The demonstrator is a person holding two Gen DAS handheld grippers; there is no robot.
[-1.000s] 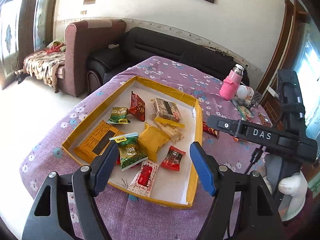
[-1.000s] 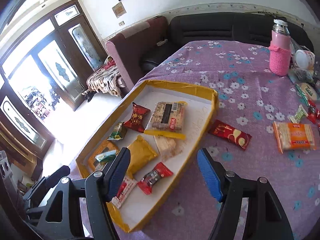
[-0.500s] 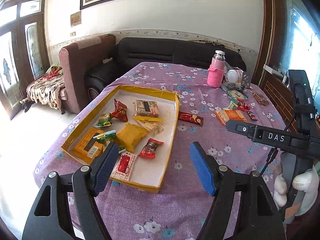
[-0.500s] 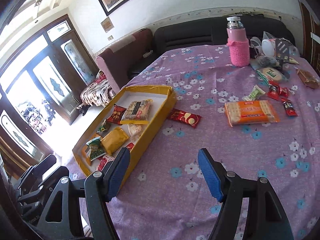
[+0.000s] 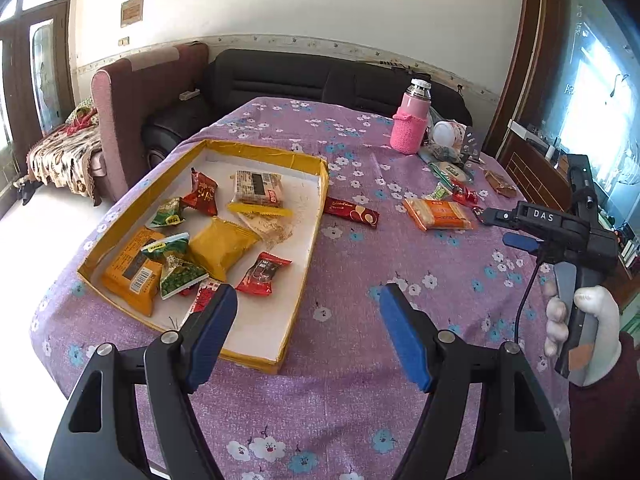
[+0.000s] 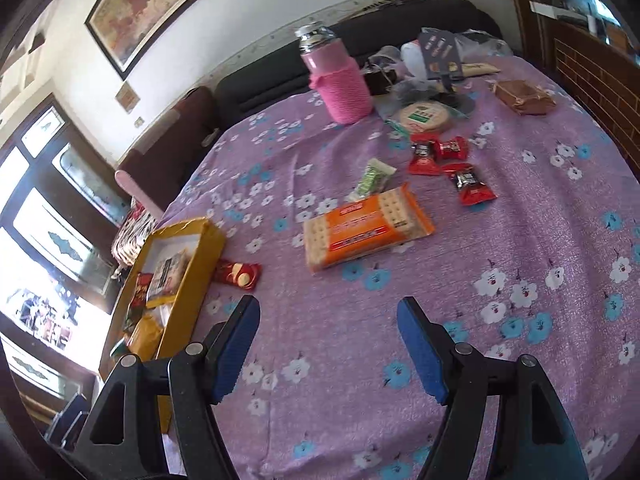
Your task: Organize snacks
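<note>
crosswise, cracker pack, flat on tablecloth

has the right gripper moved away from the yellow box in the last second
Yes. The right gripper has swung right, off the yellow box, and now hangs over bare tablecloth facing the orange cracker pack.

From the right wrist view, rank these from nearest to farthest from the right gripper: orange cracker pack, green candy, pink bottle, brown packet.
Right gripper, jaws opening, nothing between them.
1. Orange cracker pack, straight ahead, mid-table.
2. Green candy, just behind the pack.
3. Pink bottle, far edge, slightly left, and brown packet, far right: too close to call.
</note>
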